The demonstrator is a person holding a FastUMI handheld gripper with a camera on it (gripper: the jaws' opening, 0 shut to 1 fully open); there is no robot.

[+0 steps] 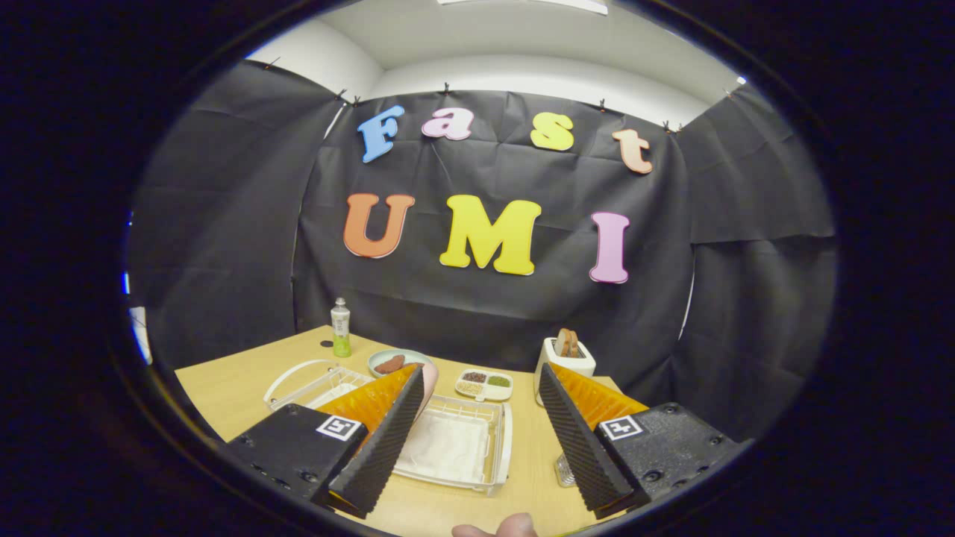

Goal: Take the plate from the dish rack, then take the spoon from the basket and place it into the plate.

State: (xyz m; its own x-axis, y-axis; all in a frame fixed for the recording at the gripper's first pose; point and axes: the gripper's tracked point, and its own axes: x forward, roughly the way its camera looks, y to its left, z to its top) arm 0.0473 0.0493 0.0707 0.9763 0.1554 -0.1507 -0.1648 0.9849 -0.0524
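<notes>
Nothing is done yet: my gripper [477, 403] hangs open above the dish rack [498, 447], its pink plate [429, 380] untaken, basket [298, 380] untouched near the tabletop's [224, 388] left edge.

Pale wood-toned surface [239, 388]. White dish rack [456, 446] with a white cloth inside. White wire basket [313, 382]. Green-filled bottle [341, 328] with a white cap. Pale bluish bowl [399, 359] holding something reddish-brown, perhaps food. White toaster [563, 359] with brown toast. Pinkish plate [429, 380].

Matt wooden table [224, 388]; white plastic dish rack [501, 440]; ribbed fingers [388, 440], hand-held gripper [477, 399] spread wide.
</notes>
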